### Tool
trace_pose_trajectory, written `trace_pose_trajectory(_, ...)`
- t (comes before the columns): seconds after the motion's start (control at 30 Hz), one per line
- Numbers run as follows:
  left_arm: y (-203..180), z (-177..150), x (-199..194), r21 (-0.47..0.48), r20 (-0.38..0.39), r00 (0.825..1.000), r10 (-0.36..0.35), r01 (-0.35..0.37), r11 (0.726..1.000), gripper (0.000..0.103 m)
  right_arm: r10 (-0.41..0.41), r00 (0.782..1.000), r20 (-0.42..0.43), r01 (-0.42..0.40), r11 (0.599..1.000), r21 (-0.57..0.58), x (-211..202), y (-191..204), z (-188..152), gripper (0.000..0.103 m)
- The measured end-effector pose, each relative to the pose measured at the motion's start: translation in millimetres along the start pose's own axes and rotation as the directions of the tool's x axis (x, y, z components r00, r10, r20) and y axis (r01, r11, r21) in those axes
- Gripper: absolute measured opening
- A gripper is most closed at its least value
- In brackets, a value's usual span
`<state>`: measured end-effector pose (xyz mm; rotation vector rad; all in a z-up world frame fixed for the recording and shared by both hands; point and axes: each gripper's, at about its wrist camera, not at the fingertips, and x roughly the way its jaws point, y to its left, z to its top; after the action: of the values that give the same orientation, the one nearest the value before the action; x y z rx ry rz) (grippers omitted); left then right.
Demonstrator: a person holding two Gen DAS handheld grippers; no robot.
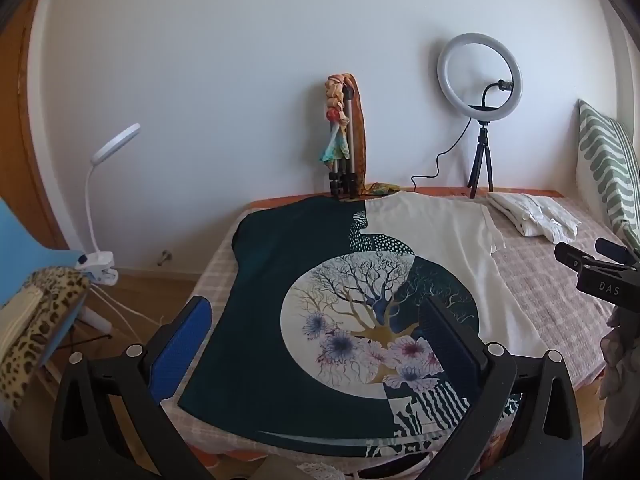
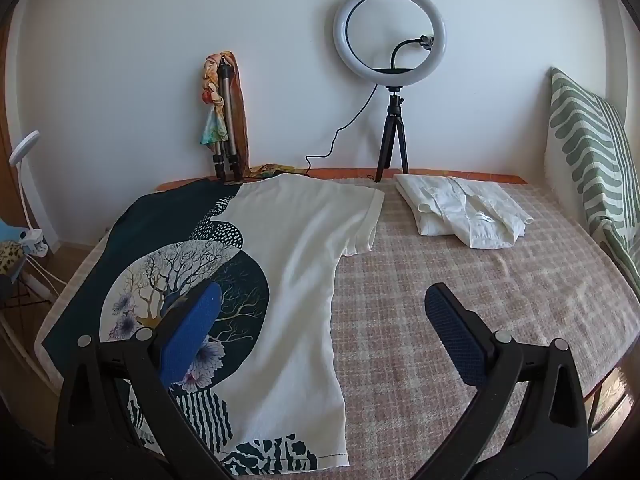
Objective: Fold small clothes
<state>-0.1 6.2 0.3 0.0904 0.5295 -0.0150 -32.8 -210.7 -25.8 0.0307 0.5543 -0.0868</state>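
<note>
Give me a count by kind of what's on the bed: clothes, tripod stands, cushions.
Clothes: 2, the flat dark-green-and-white tree-print T-shirt and the folded white shirt
Tripod stands: 2, the white ring light on a black tripod and the closed silver tripod hung with scarves
Cushions: 1, the green-and-white striped cushion
Total: 5
</note>
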Motion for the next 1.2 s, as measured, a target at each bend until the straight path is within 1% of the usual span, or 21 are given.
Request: trace_pose_trajectory(1.2, 0.9, 1.2, -2.2, -0.012, 0.003, 1.000, -0.003, 0.003, 1.000, 0.103, 0.001, 1.000, -0.002, -0.001, 1.000, 0.005, 2.5, -0.7, -2.6, 0.103)
